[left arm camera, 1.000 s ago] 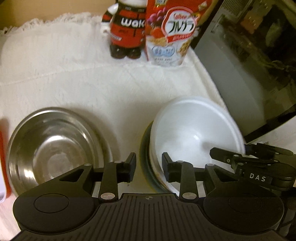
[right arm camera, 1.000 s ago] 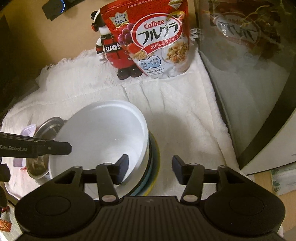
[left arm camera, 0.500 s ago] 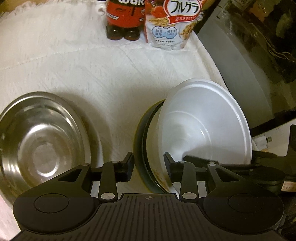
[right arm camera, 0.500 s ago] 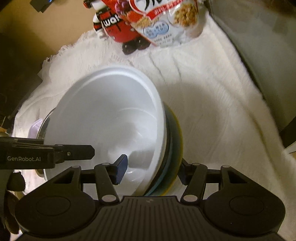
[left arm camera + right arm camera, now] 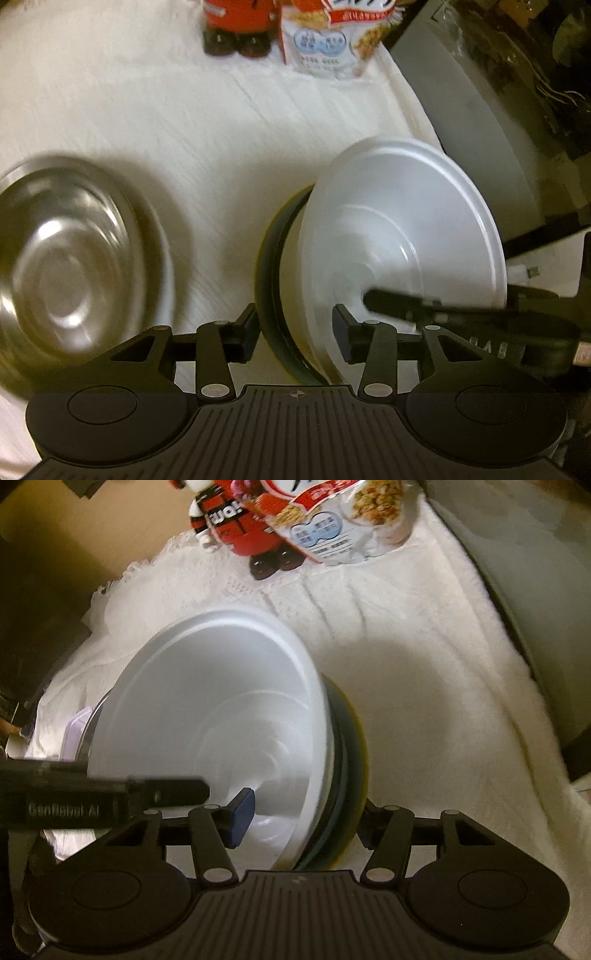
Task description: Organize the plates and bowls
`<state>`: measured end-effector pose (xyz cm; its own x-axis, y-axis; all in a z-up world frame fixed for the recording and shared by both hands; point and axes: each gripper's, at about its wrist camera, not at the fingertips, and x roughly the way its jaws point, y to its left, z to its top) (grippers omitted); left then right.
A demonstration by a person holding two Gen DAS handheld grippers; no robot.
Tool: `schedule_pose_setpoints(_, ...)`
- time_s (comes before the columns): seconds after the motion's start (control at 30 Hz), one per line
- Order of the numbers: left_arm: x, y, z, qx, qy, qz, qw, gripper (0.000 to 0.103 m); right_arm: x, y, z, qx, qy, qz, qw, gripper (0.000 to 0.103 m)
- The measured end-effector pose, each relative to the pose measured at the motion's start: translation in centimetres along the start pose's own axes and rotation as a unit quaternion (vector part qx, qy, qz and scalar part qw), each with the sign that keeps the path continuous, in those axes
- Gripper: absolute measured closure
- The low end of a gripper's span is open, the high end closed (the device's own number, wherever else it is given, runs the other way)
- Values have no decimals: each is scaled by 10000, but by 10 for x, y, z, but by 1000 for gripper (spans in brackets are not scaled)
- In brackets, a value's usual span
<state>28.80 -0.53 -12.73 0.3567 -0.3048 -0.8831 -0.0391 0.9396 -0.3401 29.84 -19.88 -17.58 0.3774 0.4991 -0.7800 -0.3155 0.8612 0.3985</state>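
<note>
- Between your left gripper's (image 5: 295, 332) spread fingers sits the near-left edge of the dish stack: one finger is outside the dark plate (image 5: 269, 280), the other inside the white bowl (image 5: 399, 236). They straddle the rim, but whether either pad touches it cannot be told.
- Between your right gripper's (image 5: 306, 819) fingers lies the stack's opposite edge. The blue-padded finger (image 5: 242, 818) is inside the bowl, its partner sits outside the yellow-rimmed plate (image 5: 360, 760) and is mostly hidden behind it. These fingers are spread too, with nothing pinched yet.
- Each gripper's finger shows in the other's view, reaching over the bowl from its own side, so both hands are equally near.
- The white bowl sits tilted on the plates, its far rim raised. You would likely need to close on both sides together so the stack lifts level.
- Left of the stack, apart from it, the steel bowl (image 5: 70, 258) rests on the white cloth (image 5: 221, 129) over the tabletop.
- Bare cloth lies ahead up to the red figure bottle (image 5: 236, 520) and cereal bag (image 5: 340, 528). A dark appliance wall (image 5: 480, 122) stands close on the right, so room there is tight.
</note>
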Motion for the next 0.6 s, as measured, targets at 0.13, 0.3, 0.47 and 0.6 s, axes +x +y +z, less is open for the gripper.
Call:
schedule_pose_setpoints(0.13,4,-4,-12,-111,25,-256,9996,57,-14,-12,-1,55,-132,3,9999,46)
schedule_pose_setpoints(0.3,3,0,-7,-204,-38,-363,9991,59,-8,-21,-4,9,-132,-210,9997,45)
schedule_pose_setpoints(0.47,4,1,-5,-353,-75,-343,9988,61,-9,-13,-9,-253,-282,-300,9988,42)
schedule_pose_setpoints(0.6,2,-2,-6,-307,-190,-209,9991,61,-10,-20,-10,-91,-327,-147,9993,42)
